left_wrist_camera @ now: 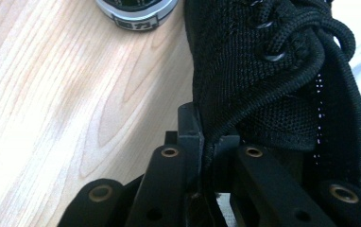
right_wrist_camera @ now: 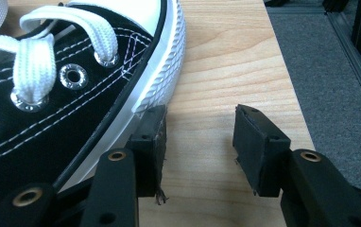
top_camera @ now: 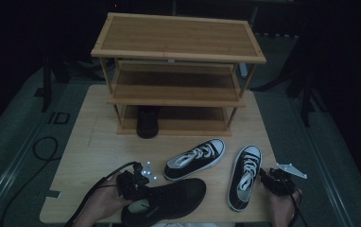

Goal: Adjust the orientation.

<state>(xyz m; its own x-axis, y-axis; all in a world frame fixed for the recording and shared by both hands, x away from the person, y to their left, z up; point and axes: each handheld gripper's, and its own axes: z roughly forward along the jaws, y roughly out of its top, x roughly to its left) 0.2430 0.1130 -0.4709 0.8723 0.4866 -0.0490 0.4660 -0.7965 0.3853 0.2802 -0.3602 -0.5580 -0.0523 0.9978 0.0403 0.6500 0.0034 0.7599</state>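
A black knit sneaker [top_camera: 169,202] lies at the table's front edge. My left gripper [top_camera: 132,182] is shut on the collar edge of that black sneaker [left_wrist_camera: 263,80], the fabric pinched between its jaws. Two black-and-white canvas sneakers lie to the right: one [top_camera: 195,159] at the middle, one [top_camera: 244,176] farther right. My right gripper [top_camera: 269,178] is open just right of the second canvas sneaker [right_wrist_camera: 65,94]; its left fingertip [right_wrist_camera: 151,137] touches the white sole rim, and nothing is between the jaws.
A three-tier bamboo shoe rack [top_camera: 178,71] stands at the back of the wooden table [top_camera: 93,142]. A dark shoe [top_camera: 147,121] sits on its bottom shelf. Small shiny bits [top_camera: 147,172] lie near my left gripper. The table's right edge [right_wrist_camera: 287,85] borders grey floor.
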